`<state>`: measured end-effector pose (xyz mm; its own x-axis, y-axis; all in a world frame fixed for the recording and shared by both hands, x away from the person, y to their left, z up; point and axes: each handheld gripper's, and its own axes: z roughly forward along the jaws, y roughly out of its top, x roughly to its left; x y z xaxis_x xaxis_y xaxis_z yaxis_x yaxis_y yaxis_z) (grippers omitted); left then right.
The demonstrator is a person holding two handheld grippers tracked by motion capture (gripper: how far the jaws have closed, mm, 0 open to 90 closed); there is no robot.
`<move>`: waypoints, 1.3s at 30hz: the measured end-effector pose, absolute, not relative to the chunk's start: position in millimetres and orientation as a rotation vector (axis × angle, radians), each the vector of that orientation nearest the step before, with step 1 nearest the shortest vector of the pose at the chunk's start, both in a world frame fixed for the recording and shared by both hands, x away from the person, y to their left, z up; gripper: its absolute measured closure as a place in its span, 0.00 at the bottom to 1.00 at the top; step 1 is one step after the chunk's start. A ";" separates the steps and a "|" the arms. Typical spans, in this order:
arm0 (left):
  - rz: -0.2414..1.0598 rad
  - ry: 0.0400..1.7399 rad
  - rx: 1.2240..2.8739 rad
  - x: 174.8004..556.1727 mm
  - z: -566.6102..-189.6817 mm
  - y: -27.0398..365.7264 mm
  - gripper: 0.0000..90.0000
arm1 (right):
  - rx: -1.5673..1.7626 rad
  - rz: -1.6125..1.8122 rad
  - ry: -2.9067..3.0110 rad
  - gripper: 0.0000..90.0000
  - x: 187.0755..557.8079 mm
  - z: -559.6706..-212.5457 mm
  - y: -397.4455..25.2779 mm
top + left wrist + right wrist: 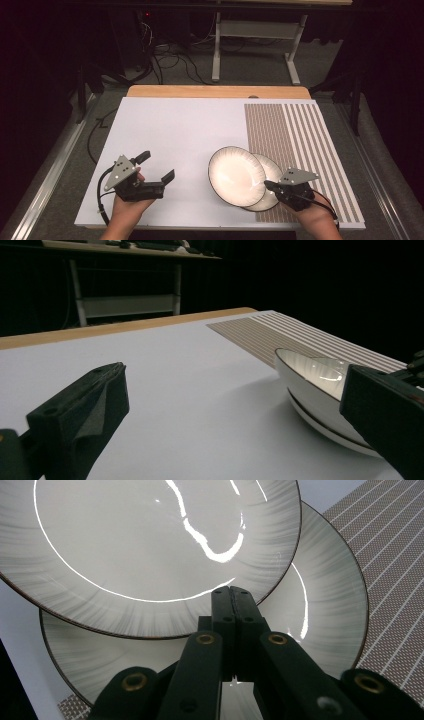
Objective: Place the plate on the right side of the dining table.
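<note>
Two glossy white plates with thin dark rims overlap near the striped mat [300, 145]. The top plate [235, 175] tilts up off the lower plate [270, 172], its rim pinched between the right gripper's [270, 186] clenched jaws. The left gripper [157, 167] gapes wide, well apart.

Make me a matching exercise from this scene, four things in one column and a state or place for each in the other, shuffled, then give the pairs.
Things:
1. left gripper
2. right gripper
3. top plate
4. striped mat

States or places:
A. tilted, resting on the lower plate
B. jaws shut on a plate rim
C. on the table's right part
D. jaws open, holding nothing

Pairs: 1-D, 2-B, 3-A, 4-C
</note>
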<state>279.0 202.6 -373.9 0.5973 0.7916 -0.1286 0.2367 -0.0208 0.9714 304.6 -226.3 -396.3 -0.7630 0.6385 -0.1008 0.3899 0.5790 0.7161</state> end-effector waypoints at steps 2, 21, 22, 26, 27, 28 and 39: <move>0.527 0.887 1.583 281.6 -371.8 192.5 0.00 | 0.836 1.000 2.465 1.00 304.7 -396.2 -226.4; 0.282 0.858 1.764 308.3 -385.0 102.1 0.01 | 0.805 0.984 2.492 1.00 304.1 -398.6 -221.7; 0.285 0.858 1.761 307.6 -384.6 102.7 0.01 | 0.807 0.984 2.485 1.00 303.6 -397.9 -222.3; 0.292 0.852 1.759 305.0 -384.7 105.1 0.01 | 0.800 1.001 2.468 1.00 302.4 -393.5 -225.3; 0.296 0.849 1.757 304.5 -385.5 106.1 0.01 | 0.817 1.017 2.439 1.00 301.8 -389.5 -229.3; 0.299 0.850 1.758 304.2 -385.8 106.8 0.01 | 0.817 1.017 2.439 1.00 301.8 -389.5 -229.3; 0.346 0.855 1.750 303.6 -386.4 113.3 0.01 | 0.982 1.012 2.287 1.00 313.0 -383.3 -269.7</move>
